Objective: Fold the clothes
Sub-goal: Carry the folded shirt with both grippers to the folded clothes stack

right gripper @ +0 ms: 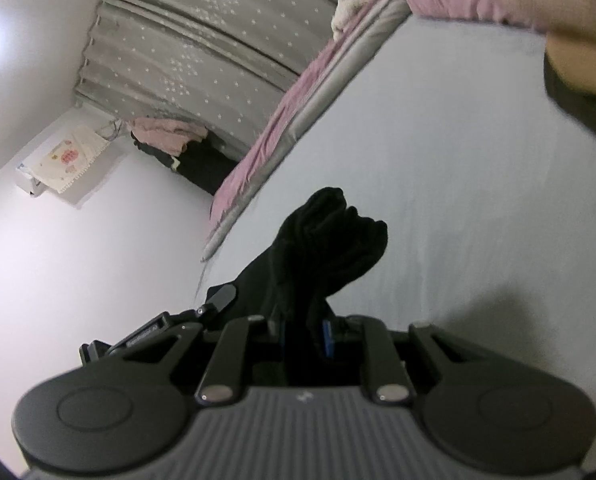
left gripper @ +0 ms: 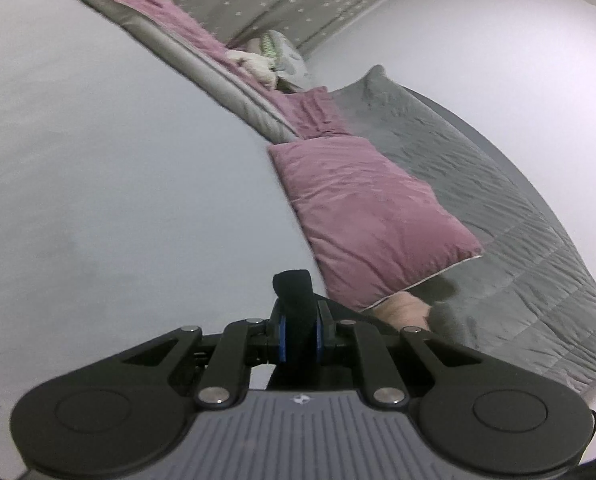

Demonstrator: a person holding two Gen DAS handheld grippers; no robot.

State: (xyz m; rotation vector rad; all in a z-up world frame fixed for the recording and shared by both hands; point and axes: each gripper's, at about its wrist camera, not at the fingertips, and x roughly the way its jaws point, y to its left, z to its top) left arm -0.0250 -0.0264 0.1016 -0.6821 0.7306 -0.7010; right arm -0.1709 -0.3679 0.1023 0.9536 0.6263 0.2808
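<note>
A black garment is held by both grippers above a pale grey bed sheet [left gripper: 118,160]. In the left wrist view my left gripper [left gripper: 298,338] is shut on a small fold of the black garment [left gripper: 294,296] that sticks up between the blue pads. In the right wrist view my right gripper [right gripper: 304,338] is shut on a thicker bunch of the black garment [right gripper: 322,252], which rises in folds ahead of the fingers. Part of the other gripper [right gripper: 218,298] shows at the left of that bunch. The rest of the garment is hidden below the grippers.
Pink pillows [left gripper: 370,216] and a grey quilt [left gripper: 518,240] lie at the sheet's far edge. A person's arm [right gripper: 558,8] crosses the upper right of the right wrist view. A starred grey curtain [right gripper: 202,40], a clothes pile [right gripper: 170,140] and white walls stand behind.
</note>
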